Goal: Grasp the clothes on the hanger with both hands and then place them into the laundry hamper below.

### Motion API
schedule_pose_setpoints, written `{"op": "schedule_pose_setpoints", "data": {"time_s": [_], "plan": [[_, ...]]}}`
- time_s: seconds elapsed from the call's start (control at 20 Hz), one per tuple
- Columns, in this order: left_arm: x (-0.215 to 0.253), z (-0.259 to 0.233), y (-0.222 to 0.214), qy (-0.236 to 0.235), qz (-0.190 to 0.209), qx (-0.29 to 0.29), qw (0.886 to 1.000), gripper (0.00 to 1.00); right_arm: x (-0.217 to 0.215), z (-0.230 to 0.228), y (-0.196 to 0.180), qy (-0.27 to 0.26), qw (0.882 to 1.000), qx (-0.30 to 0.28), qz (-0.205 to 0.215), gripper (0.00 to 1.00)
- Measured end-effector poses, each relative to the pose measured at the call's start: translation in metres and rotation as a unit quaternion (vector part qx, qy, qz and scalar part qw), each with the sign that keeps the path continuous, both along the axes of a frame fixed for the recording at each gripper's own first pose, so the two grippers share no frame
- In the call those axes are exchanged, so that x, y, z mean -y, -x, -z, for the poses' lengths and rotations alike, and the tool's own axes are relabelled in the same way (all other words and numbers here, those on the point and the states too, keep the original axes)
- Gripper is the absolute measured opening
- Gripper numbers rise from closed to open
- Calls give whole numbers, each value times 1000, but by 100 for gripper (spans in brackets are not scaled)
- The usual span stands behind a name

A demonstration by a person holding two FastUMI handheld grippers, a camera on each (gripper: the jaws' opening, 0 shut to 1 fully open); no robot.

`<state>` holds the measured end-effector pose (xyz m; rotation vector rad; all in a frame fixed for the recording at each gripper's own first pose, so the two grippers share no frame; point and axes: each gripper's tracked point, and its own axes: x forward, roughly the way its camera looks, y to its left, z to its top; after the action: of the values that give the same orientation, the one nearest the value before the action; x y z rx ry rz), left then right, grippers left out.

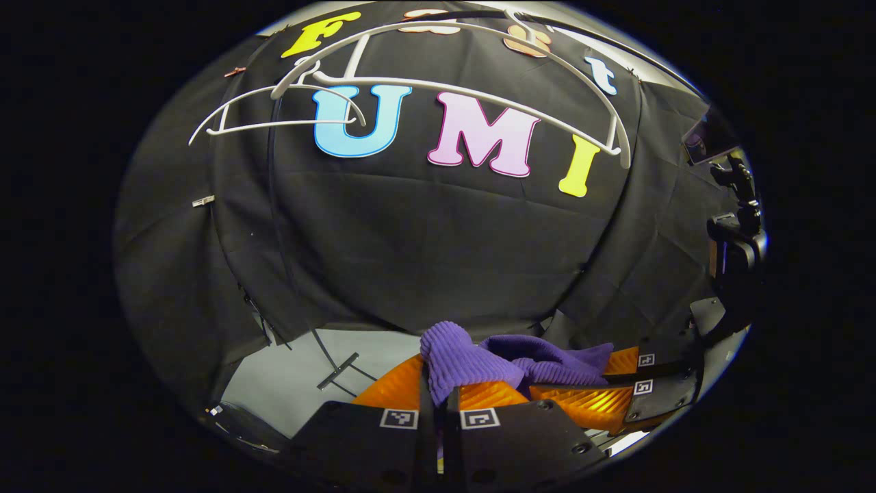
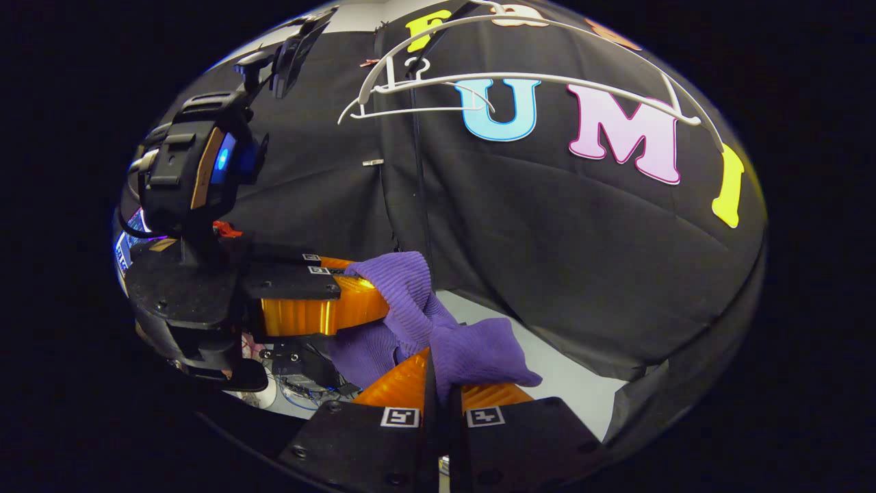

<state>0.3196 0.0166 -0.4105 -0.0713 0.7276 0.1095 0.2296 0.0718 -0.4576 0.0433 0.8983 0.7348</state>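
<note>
A purple knit garment [image 1: 472, 359] bunches up between the two grippers. In the left gripper view my left gripper [image 1: 439, 390] is shut on one fold of it, and the right gripper [image 1: 619, 387] grips the other end at the right. In the right gripper view my right gripper [image 2: 441, 380] is shut on the purple garment [image 2: 438, 335], which stretches left to the left gripper [image 2: 359, 287], held at the left by a dark rig. White empty hangers [image 1: 438, 85] hang overhead; the same hangers [image 2: 534, 79] top the right gripper view. The hamper is hidden.
Black cloth wall [image 1: 424, 233] stands close ahead. A strip of grey floor [image 1: 301, 376] shows at its foot, with a thin black stand base on it. Cables and equipment [image 2: 294, 370] lie low at the left in the right gripper view.
</note>
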Motion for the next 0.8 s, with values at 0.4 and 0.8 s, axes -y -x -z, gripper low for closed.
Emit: {"op": "schedule_pose_setpoints", "data": {"time_s": [0.4, 0.8], "plan": [[11, 53, 25, 46, 1, -102, 994, 77, 10, 39, 22, 87, 995, -10, -51, 100], [1, 44, 23, 34, -8, -87, 996, 96, 15, 30, 5, 68, 997, -8, -20, 99]]}}
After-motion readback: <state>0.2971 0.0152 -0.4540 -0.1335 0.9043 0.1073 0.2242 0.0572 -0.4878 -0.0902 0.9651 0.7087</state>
